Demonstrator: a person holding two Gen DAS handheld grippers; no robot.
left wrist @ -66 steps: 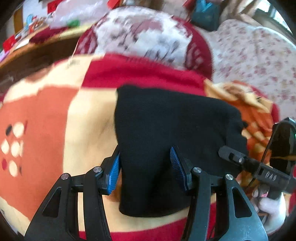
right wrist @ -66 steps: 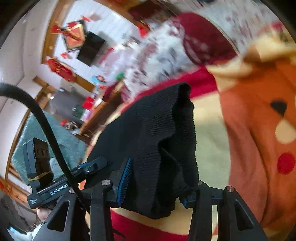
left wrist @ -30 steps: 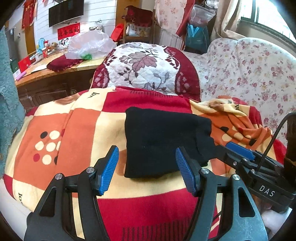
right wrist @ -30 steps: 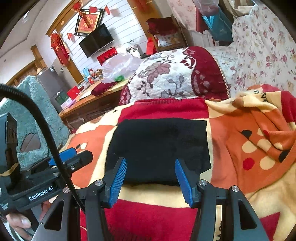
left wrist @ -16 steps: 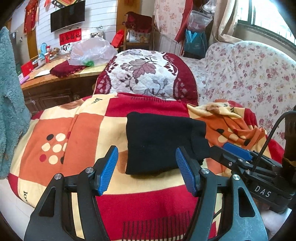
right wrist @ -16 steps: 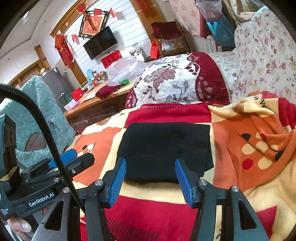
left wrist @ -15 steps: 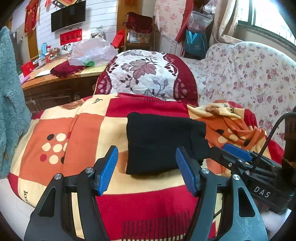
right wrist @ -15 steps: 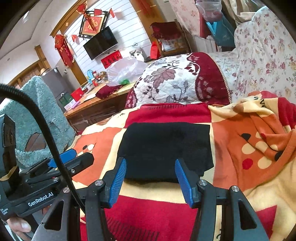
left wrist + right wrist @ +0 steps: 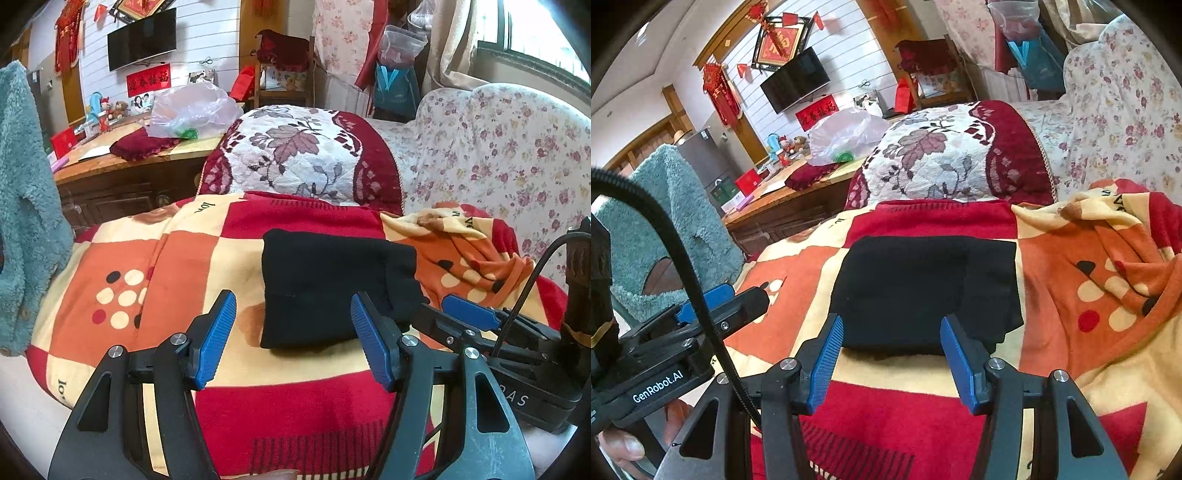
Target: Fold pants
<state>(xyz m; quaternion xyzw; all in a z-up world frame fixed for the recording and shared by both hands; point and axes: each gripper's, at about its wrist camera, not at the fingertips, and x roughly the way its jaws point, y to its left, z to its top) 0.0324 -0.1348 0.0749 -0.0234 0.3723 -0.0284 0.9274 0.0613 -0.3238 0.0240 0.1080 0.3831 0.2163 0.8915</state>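
Observation:
The black pants lie folded into a compact rectangle on a red, orange and cream checked blanket. In the right wrist view the same folded pants sit just beyond my fingers. My left gripper hovers open above the blanket, short of the pants' near edge, nothing between its blue pads. My right gripper is open too, held back from the near edge and empty. Each gripper shows in the other's view: the right gripper at the right, the left gripper at the left.
A maroon and white leaf-patterned cushion stands behind the blanket. A floral sofa runs along the right. A wooden table with a plastic bag is at the back left. A teal fluffy garment hangs at the left edge.
Both grippers have let go of the pants and drawn back and up. The pants now lie flat and folded on the blanket. In the last half second hardly anything moved.

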